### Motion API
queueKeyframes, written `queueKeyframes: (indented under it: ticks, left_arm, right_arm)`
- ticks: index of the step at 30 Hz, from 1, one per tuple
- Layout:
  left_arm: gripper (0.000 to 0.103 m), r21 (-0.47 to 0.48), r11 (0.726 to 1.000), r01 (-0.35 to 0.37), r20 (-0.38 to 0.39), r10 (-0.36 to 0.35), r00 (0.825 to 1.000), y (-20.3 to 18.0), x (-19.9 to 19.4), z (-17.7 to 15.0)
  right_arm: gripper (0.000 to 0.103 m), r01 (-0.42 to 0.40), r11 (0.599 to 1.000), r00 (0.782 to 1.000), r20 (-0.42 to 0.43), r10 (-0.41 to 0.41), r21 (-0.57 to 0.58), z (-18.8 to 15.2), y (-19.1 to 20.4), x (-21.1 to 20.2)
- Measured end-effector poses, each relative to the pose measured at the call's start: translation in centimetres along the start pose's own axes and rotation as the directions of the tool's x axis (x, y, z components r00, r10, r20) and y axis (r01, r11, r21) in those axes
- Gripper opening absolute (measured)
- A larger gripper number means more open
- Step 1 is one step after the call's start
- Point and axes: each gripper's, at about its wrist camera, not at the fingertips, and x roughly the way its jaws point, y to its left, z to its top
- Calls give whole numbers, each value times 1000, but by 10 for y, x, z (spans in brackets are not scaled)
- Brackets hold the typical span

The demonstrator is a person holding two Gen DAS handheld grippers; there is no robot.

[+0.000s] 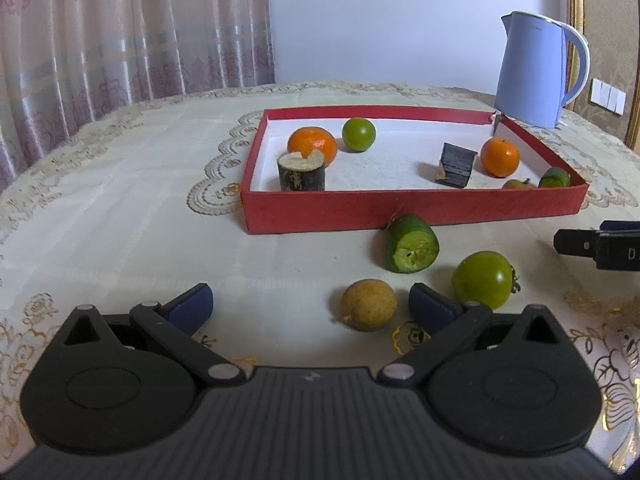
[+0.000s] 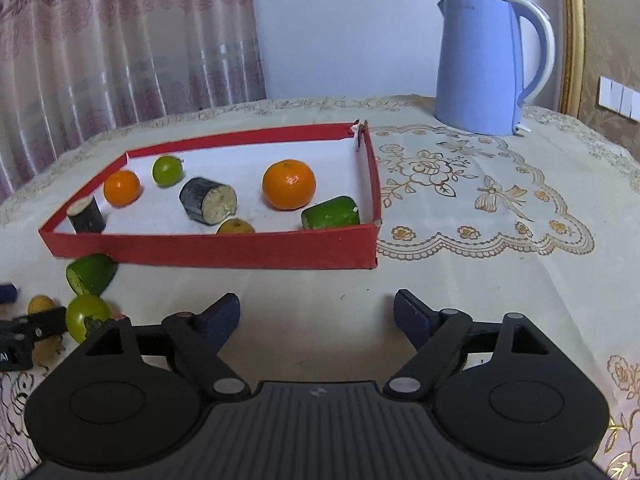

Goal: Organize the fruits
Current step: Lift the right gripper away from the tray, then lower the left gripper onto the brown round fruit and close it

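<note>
The shallow red cardboard tray with a white floor (image 2: pixel 224 250) serves as the collection point, and most of the fruit already lies inside it: two round orange tangerines (image 2: pixel 289 184), a small round green fruit (image 2: pixel 167 170), two dark-skinned cut stalk sections with pale ends (image 2: pixel 208 200), a green cut piece against the near right corner (image 2: pixel 331 213), and a small yellowish fruit (image 2: pixel 235 226) partly hidden by the front wall.

Three items remain on the cream embroidered tabletop (image 1: pixel 120 208), just outside the tray's front wall:
- a green cut piece with a pale chewed-looking end (image 1: pixel 412 244);
- a round green fruit with a dried calyx (image 1: pixel 484 280);
- a round tan-brown fruit (image 1: pixel 369 305).

The left gripper (image 1: pixel 312 306) sits low with its blue-padded fingers (image 1: pixel 192 306) spread apart. The tan-brown fruit lies between them, nearer the right pad, and no pad touches it (a staging position for a pinch, by appearance).

The right gripper (image 2: pixel 316 314) faces the tray's near right region with its fingers apart and nothing between them; only bare cloth lies ahead. This reads as a hand free for the next pick-up.

A pale blue electric kettle (image 2: pixel 480 64) stands behind the tray, clear of the working area.
</note>
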Motion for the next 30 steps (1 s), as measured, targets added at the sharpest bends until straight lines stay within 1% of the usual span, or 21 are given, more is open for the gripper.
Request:
queueKeyframes:
  ticks: [1, 2, 3, 4, 6, 15, 20, 23, 25, 27, 30]
  left_arm:
    - [102, 9, 1000, -11, 7, 11, 1000, -2, -1, 0]
    - [102, 23, 1000, -20, 13, 20, 1000, -5, -2, -1]
    - [100, 33, 999, -26, 17, 25, 1000, -6, -3, -1]
    - [100, 45, 999, -28, 23, 27, 999, -8, -3, -1]
    - [99, 54, 998, -34, 28, 32, 999, -10, -4, -2]
    - [99, 65, 997, -42, 34, 40, 999, -10, -6, -3]
    - [97, 55, 998, -30, 28, 28, 999, -8, -6, -2]
    - [94, 42, 999, -8, 21, 7, 1000, -4, -6, -2]
    - [90, 25, 1000, 12, 14, -13, 1000, -1, -6, -1]
    - [78, 12, 999, 38, 15, -38, 999, 1, -8, -2]
    - [70, 16, 998, 55, 26, -55, 998, 1, -11, -4]
  right_arm:
    - [86, 12, 1000, 1000, -6, -12, -17, 0, 3, 1]
    - [92, 24, 999, 1000, -12, -24, -37, 0, 7, 2]
    - [103, 35, 998, 999, -20, -36, -50, 0, 9, 3]
    - [103, 41, 998, 999, -32, -43, -45, 1, 8, 6]
    - [103, 35, 999, 999, -31, -36, -36, 1, 6, 5]
    - [103, 38, 998, 999, -32, -39, -40, 0, 8, 5]
    - [103, 38, 998, 999, -32, -39, -40, 0, 7, 5]
    - [103, 38, 998, 999, -32, -40, -40, 0, 8, 5]
    - [103, 38, 998, 999, -32, -40, -40, 0, 8, 5]
    - [103, 38, 998, 999, -31, -40, -40, 0, 8, 5]
    - [103, 38, 998, 999, -31, -40, -40, 0, 8, 5]
